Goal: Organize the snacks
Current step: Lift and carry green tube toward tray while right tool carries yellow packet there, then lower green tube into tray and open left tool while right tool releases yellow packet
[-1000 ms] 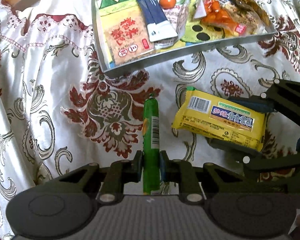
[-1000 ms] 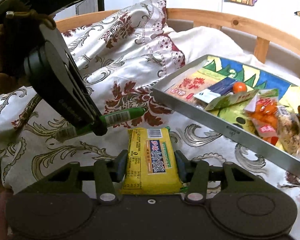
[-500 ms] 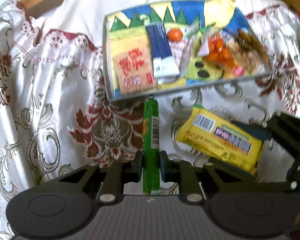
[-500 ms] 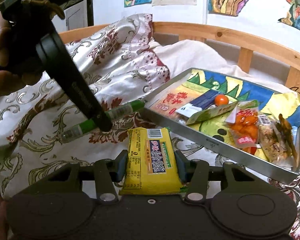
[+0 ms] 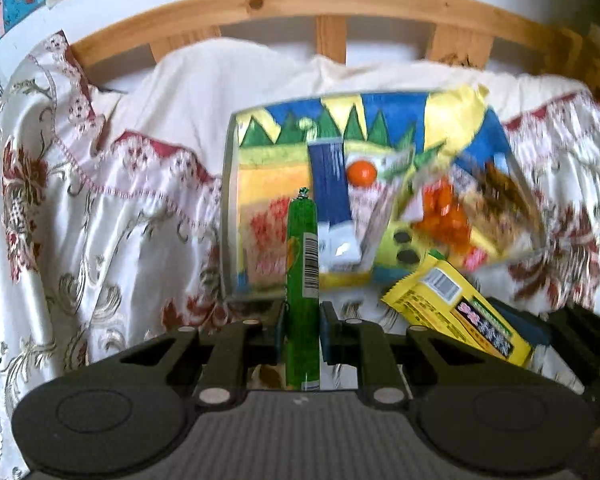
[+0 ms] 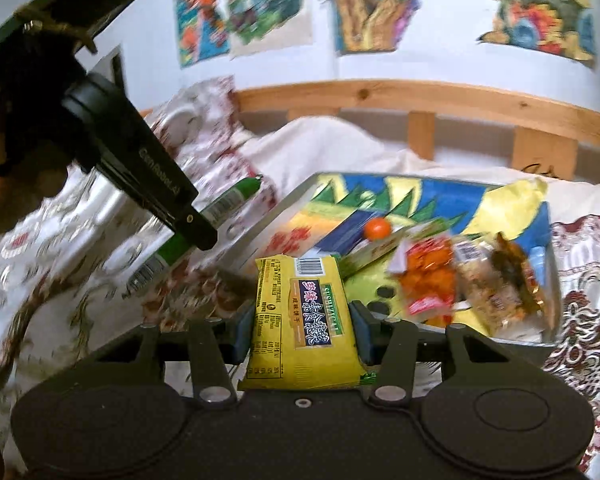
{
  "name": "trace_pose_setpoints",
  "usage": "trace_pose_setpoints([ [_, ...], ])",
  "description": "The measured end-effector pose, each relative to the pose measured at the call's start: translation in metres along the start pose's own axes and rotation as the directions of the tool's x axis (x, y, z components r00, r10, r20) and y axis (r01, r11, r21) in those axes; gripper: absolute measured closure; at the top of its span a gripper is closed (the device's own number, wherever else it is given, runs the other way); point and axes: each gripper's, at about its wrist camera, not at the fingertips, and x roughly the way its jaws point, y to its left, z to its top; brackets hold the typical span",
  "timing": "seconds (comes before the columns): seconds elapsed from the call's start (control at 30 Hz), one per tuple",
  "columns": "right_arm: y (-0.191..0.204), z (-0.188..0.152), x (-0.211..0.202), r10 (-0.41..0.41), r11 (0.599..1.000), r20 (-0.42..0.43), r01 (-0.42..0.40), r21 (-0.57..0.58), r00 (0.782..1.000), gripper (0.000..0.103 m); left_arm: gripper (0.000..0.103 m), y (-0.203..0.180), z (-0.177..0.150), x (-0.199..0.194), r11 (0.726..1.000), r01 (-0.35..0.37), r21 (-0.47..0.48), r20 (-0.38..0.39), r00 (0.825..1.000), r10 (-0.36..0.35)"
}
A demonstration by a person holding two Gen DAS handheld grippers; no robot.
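Snacks fill the shallow metal tray [image 5: 230,184] with its bright painted base, lying on the patterned satin bedspread [image 5: 100,216]. Left gripper [image 5: 300,330] is clamped on a slim green stick-shaped packet [image 5: 302,280]; right gripper [image 6: 302,334] pinches a flat yellow wrapped biscuit pack [image 6: 302,320], both lifted just before the tray.

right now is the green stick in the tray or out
Out: the green stick is clamped in the left gripper, held in the air short of the tray.
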Motion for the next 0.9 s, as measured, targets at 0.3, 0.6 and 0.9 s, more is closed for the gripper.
trace_pose_setpoints([
  [0.3, -0.037, 0.015, 0.012, -0.102, 0.991, 0.120, 0.091, 0.094, 0.988, 0.052, 0.084, -0.021, 0.036, 0.018, 0.999, 0.044, -0.029, 0.064, 0.997, -0.042],
  [0.6, -0.072, 0.042, 0.043, -0.185, 0.982, 0.215, 0.171, 0.081, 0.959, 0.052, 0.084, -0.023, 0.068, 0.053, 0.998, 0.058, -0.004, 0.134, 0.989, -0.057],
  [0.9, -0.101, 0.043, 0.061, -0.231, 0.972, 0.195, 0.215, 0.097, 0.953, 0.052, 0.084, -0.016, 0.088, 0.103, 0.995, 0.085, -0.054, 0.121, 0.990, -0.078],
])
